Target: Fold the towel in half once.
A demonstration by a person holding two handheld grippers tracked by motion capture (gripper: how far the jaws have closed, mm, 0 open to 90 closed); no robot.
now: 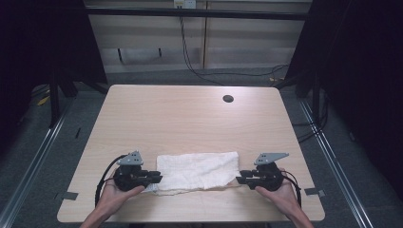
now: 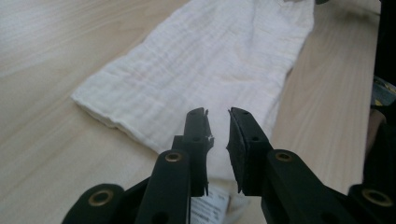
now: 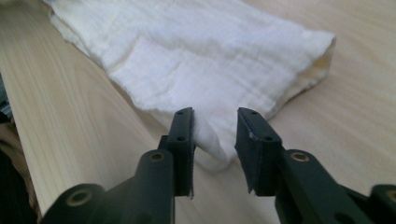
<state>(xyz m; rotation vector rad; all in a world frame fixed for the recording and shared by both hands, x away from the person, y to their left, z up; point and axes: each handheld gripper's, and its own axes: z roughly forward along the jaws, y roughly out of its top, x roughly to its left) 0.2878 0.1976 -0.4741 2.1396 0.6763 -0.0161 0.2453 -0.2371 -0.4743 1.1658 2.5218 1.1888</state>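
A: Nearest to the camera in the high view, the person's two hands are coming in from the bottom edge, each one holding a gripper. The left gripper is sitting at the left end of the folded white cloth, the right gripper at the right end.

B: Are the jaws gripping the cloth?

A: From above I cannot tell. The left gripper view is showing more: its jaws are standing a little apart over the cloth's near corner, and nothing is pressed between them. A small printed label is peeking out under them.

B: And the other side?

A: In the right gripper view the jaws are standing wider apart, and a loose corner of the cloth is lying between them, unclamped. The cloth is lying flat on the wooden table, near the person's edge.
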